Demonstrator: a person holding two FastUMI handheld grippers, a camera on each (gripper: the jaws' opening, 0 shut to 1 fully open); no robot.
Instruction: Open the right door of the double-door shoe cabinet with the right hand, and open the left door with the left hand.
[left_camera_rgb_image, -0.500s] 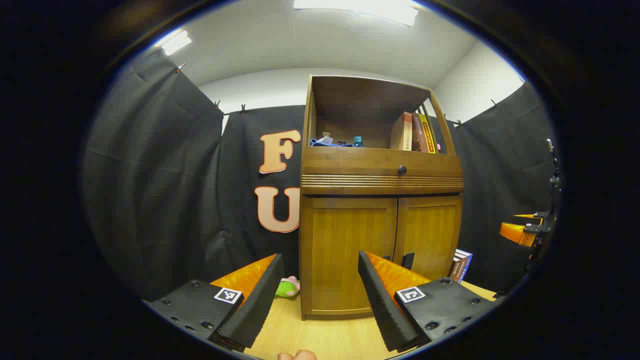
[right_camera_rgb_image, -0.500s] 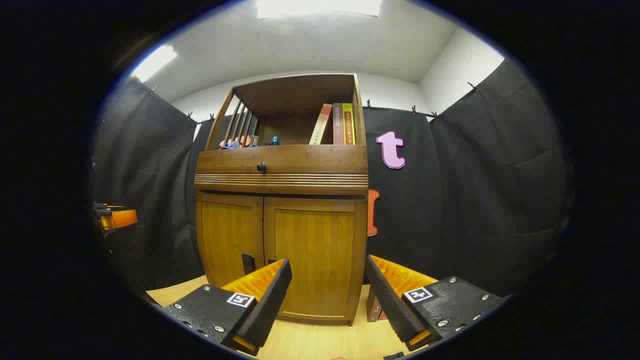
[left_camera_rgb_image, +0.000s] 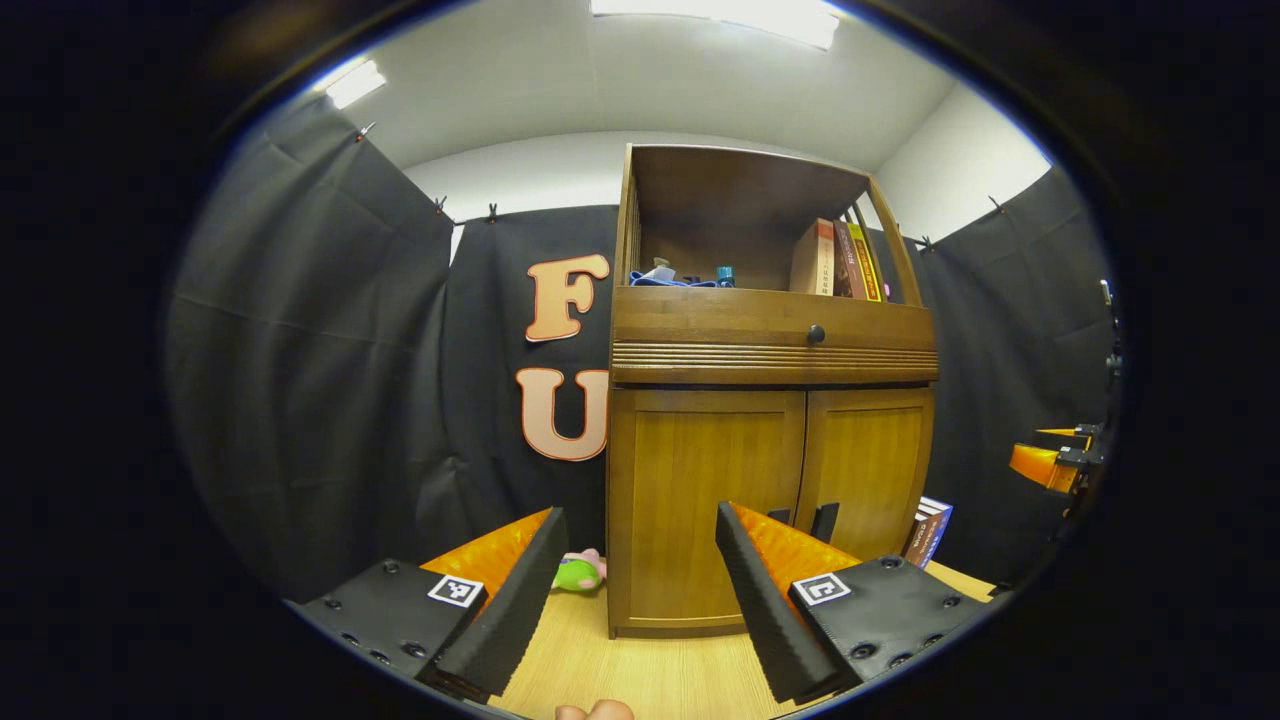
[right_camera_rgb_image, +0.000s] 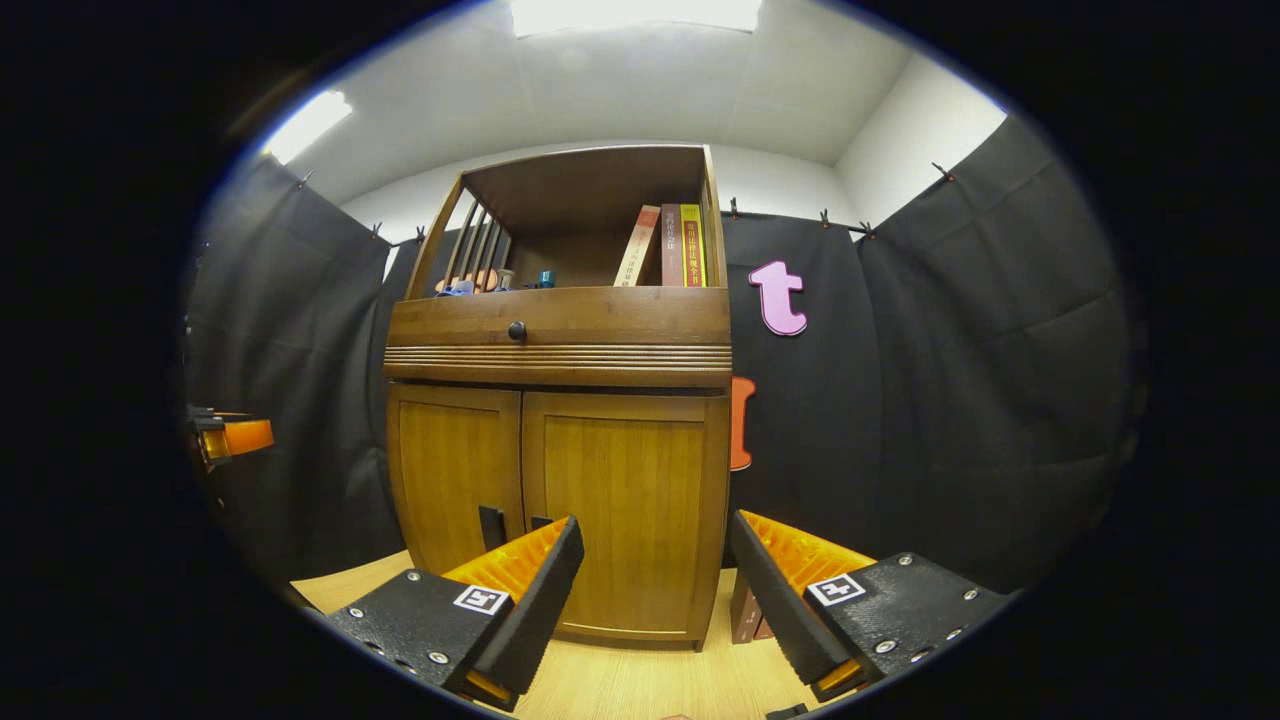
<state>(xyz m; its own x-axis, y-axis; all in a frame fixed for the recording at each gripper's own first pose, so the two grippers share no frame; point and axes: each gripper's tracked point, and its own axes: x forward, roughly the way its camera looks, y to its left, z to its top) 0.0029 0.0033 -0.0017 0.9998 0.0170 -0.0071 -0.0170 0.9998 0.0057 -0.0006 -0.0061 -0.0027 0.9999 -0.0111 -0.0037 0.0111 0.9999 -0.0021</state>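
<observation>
Shoe cabinet (left_camera_rgb_image: 770, 500) flanked by plush toy (left_camera_rgb_image: 578, 573), books (left_camera_rgb_image: 927, 532).

Your shoe cabinet (right_camera_rgb_image: 560, 440) is brown wood, smooth with a soft satin sheen, grain showing on both doors. Its drawer knob (right_camera_rgb_image: 517, 330) looks dark and glossy, maybe metal, too small to tell. The floor (left_camera_rgb_image: 640, 670) under you is pale wood-look laminate, smooth. The booth wall (right_camera_rgb_image: 930, 400) is matt black cloth, creased. Paper-covered books (right_camera_rgb_image: 672, 246) sit on top.
</observation>
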